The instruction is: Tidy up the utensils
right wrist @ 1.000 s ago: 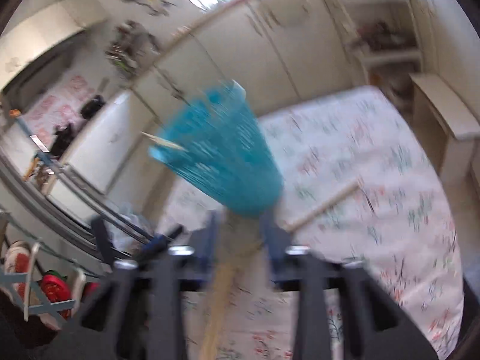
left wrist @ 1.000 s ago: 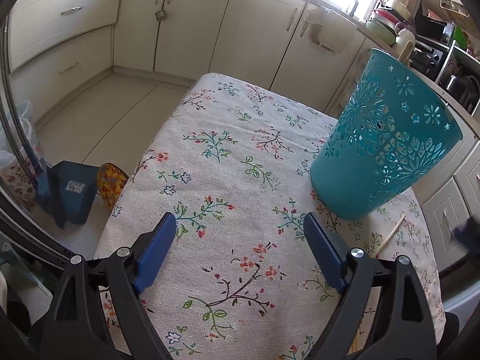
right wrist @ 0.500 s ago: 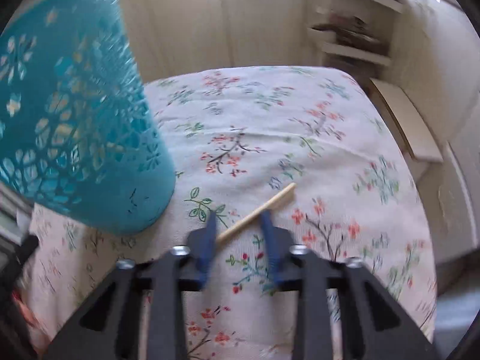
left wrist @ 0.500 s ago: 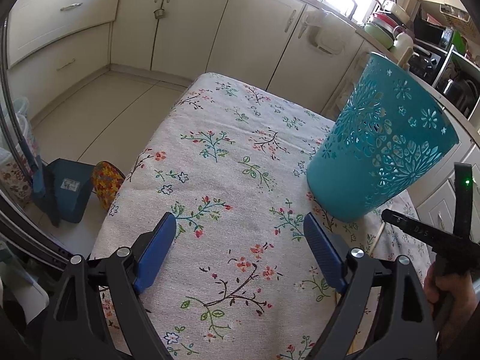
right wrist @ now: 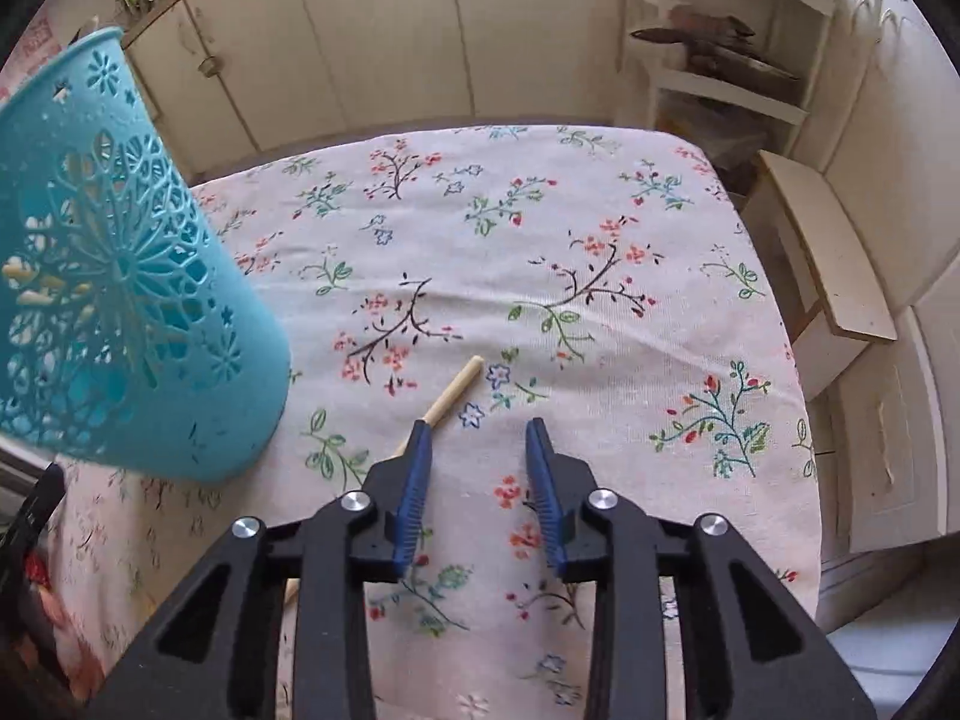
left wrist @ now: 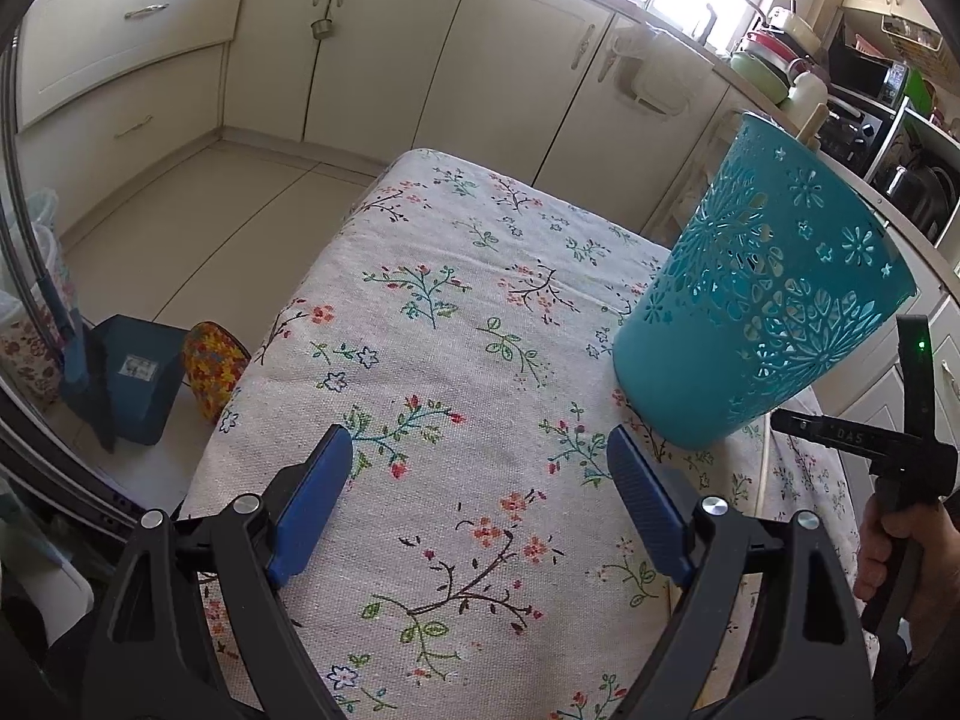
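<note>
Two grippers, one in each hand, both over the table. My left gripper hangs with its blue pads wide apart and nothing between them, only bare cloth beneath. My right gripper has just been opening its jaws; they stand partly apart with nothing clamped, only cloth between the pads.

One wooden stick on the cloth: it lies slanted, its far end free, its near part running under the left-hand finger of my right gripper, outside the gap. I cannot tell whether that finger touches it.

One teal basket, cut-out flower pattern, standing on the table to the left of the stick in the right wrist view. One pale wooden handle shows above its rim; more pale shapes show through the holes, count unclear.

One hand, seen at the right edge of the left wrist view, gripping the black handle of the right tool.

One table under a floral tablecloth, pale linen with red, blue and green sprigs.

Room: cream kitchen cabinets around, tiled floor, one blue dustpan on the floor left of the table, open shelves at far right.
</note>
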The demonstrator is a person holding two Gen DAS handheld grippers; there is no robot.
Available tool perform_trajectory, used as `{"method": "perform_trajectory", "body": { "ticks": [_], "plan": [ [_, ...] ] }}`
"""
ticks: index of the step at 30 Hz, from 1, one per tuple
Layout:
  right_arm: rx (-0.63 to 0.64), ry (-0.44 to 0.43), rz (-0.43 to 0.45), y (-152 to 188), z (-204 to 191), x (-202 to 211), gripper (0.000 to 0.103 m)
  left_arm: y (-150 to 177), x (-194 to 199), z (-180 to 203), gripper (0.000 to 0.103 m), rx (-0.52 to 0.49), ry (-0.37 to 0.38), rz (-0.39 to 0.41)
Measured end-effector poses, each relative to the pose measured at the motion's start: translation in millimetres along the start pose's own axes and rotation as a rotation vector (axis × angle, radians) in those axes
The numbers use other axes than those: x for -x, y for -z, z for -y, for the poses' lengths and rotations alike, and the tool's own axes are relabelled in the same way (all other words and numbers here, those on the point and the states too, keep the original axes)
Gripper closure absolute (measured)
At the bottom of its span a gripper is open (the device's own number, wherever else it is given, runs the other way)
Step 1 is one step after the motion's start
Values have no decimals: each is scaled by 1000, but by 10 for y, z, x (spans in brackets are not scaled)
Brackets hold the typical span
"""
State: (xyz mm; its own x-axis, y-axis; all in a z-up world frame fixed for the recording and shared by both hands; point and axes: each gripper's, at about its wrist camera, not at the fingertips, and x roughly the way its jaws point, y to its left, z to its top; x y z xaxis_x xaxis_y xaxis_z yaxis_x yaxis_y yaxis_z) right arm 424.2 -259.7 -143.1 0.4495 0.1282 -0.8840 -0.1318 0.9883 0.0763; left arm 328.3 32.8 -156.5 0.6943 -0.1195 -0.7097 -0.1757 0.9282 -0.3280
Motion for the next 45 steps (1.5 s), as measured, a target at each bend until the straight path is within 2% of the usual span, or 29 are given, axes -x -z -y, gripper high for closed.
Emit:
{"method": "perform_trajectory", "body": {
  "ticks": [2,3,5,8,11,13,15,16,17,20,23,26,29,32,35,36,38,41,44,45],
  "plan": [
    [58,-1,-9,-3,-97,-21,65,-2,0,-12,20,7,0,0],
    [47,-16,-17,0,-83,-8,65,-1,3,-18,20,9,1,1],
    [-48,-74,-33,-40,34,-7,65,1,8,-22,20,12,2,5],
    [-132,-103,-14,-97,91,-21,64,5,9,-16,20,9,1,6],
    [-124,-97,-14,-116,-45,-95,62,5,10,-18,20,12,2,6],
    [-74,-56,11,-116,-187,-117,57,5,10,-17,20,17,1,6],
    [-3,-18,21,-127,-290,-134,57,5,15,-19,20,19,2,8],
    [43,-5,23,-106,-331,-140,59,5,17,-18,20,20,2,9],
    [112,7,23,-60,-378,-128,65,2,18,-24,20,21,3,9],
    [254,-43,-5,82,-383,-37,81,4,26,-33,20,27,8,12],
    [421,-122,-72,237,-350,80,86,7,30,-35,20,26,8,13],
    [490,-165,-143,330,-284,140,87,8,30,-37,20,27,6,13],
    [400,-118,-120,298,-168,133,86,10,28,-32,20,22,2,11],
    [263,-101,-76,206,-90,16,70,8,20,-24,20,20,-3,5],
    [218,-42,-42,199,-175,-26,70,1,16,-39,20,26,-4,3],
    [211,-36,-42,209,-193,-21,72,0,13,-44,20,27,-5,3],
    [227,-32,-41,260,-262,-3,87,-4,13,-45,20,28,-4,4],
    [252,-49,-50,369,-278,46,98,-6,13,-45,20,27,0,6],
    [192,-101,-57,457,-123,191,98,-2,15,-56,20,32,5,7],
    [157,-136,-45,539,-177,387,98,-2,16,-58,20,32,6,8]
  ]
}}
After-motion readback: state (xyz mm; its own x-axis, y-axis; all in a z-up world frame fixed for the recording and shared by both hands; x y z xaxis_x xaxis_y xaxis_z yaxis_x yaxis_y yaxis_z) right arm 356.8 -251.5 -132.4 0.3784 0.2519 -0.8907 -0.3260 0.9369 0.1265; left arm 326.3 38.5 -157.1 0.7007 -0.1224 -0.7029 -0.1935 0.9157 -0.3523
